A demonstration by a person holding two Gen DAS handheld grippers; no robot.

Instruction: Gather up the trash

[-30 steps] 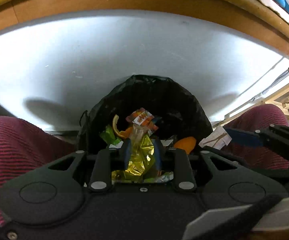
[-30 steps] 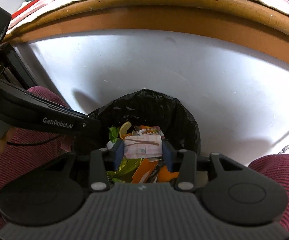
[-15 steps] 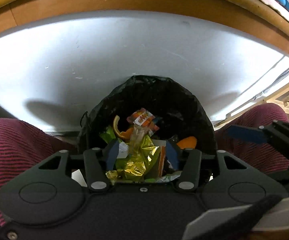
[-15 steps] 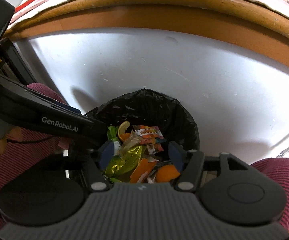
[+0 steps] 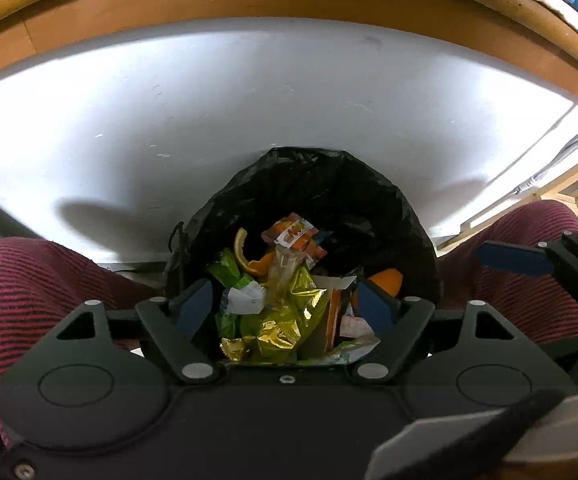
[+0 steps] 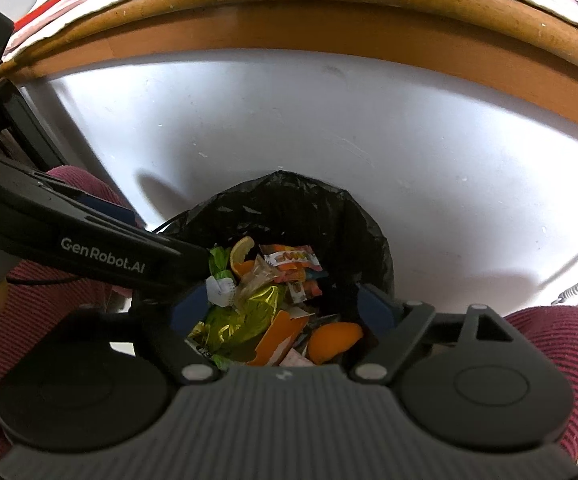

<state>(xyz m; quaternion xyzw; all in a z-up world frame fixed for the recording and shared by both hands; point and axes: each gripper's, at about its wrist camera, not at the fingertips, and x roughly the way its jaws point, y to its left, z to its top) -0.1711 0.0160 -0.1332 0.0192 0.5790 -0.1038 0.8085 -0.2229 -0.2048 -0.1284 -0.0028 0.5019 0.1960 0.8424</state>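
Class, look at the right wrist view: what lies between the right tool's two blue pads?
Nothing is gripped. The right tool has just been opening; between its pads you see only trash lying in the bin below: gold wrapper, orange carton, orange peel.

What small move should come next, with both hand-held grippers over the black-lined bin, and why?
Probably lift both clear of the black-lined bin. The left hand-held gripper and right hand-held gripper have just been opening and grip nothing; the crinkled gold foil wrapper and orange peel lie loose in the bin below.
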